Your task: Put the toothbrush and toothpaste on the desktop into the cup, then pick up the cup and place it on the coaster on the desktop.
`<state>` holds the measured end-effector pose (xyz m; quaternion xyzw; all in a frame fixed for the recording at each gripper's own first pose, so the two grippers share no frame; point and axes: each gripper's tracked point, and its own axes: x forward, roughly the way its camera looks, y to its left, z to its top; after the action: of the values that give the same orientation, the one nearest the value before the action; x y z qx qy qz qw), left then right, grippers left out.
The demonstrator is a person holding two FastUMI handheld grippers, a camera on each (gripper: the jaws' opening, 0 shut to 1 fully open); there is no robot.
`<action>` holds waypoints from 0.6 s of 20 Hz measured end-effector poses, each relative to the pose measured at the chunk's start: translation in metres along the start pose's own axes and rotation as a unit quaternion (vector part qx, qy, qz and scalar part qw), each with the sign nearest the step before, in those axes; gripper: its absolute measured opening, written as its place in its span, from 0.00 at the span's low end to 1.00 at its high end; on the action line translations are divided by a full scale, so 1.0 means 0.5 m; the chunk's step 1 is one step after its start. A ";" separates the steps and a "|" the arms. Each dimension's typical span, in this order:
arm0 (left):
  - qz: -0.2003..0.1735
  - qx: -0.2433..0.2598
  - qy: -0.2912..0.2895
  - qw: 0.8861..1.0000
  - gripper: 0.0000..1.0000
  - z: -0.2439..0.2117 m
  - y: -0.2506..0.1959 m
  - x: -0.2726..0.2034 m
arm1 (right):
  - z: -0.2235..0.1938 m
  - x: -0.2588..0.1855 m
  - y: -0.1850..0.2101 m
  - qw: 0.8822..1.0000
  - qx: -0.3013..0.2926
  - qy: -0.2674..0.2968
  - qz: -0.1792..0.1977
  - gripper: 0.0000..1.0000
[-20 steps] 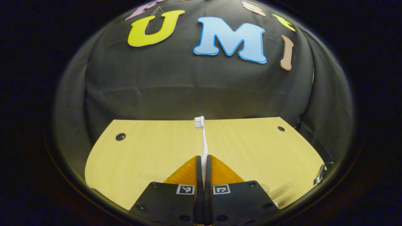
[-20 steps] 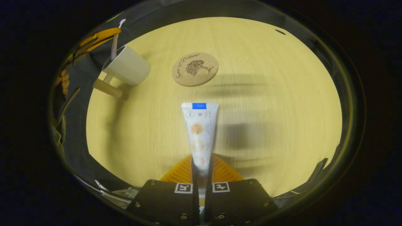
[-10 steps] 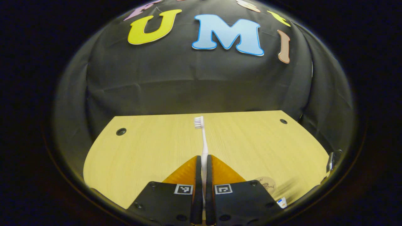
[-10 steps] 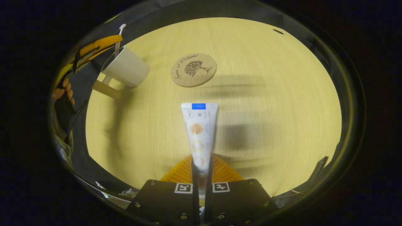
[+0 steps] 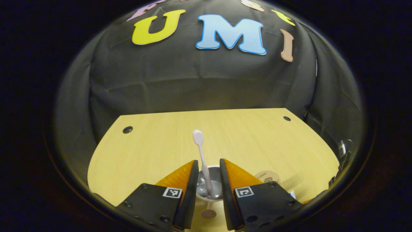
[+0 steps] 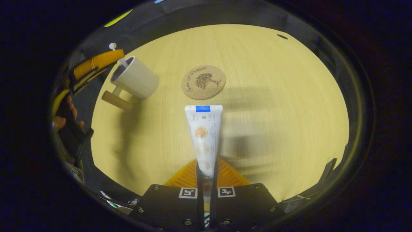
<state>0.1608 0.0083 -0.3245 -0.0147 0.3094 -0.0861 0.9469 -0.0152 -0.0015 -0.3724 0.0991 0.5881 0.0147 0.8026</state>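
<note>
Standing in the cup (image 5: 209, 187), the toothbrush (image 5: 202, 161) is flanked by the spread left gripper (image 5: 207, 175); the toothpaste (image 6: 203, 135) is pinched by the right gripper (image 6: 206, 172).

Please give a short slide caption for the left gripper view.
Left gripper open above the cup, toothbrush standing inside.
</note>
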 end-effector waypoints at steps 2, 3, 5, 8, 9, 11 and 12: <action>0.004 -0.003 0.001 1.000 0.45 -0.007 0.009 -0.031 | 0.053 -0.021 0.021 0.999 0.003 -0.031 0.009 0.08; 0.008 -0.005 -0.001 1.000 0.45 -0.011 0.017 -0.048 | 0.082 -0.037 0.032 0.999 0.004 -0.049 0.014 0.08; 0.015 -0.010 -0.003 1.000 0.45 -0.015 0.036 -0.084 | 0.142 -0.075 0.056 0.996 0.006 -0.082 0.026 0.08; 0.031 -0.016 -0.007 0.999 0.51 -0.030 0.079 -0.149 | 0.196 -0.146 0.090 0.991 0.007 -0.123 0.049 0.08; 0.039 -0.021 -0.008 0.999 0.51 -0.036 0.097 -0.172 | 0.215 -0.172 0.089 0.989 0.005 -0.135 0.057 0.08; 0.054 -0.036 -0.008 0.998 0.51 -0.052 0.136 -0.222 | 0.249 -0.241 0.082 0.986 0.000 -0.154 0.070 0.08; 0.064 -0.042 -0.008 0.997 0.51 -0.062 0.156 -0.249 | 0.256 -0.268 0.081 0.984 -0.001 -0.160 0.078 0.08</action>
<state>0.0556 0.1072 -0.2832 -0.0355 0.3050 -0.0126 0.9516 0.0685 0.0011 -0.2021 0.1448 0.4423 0.0613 0.8830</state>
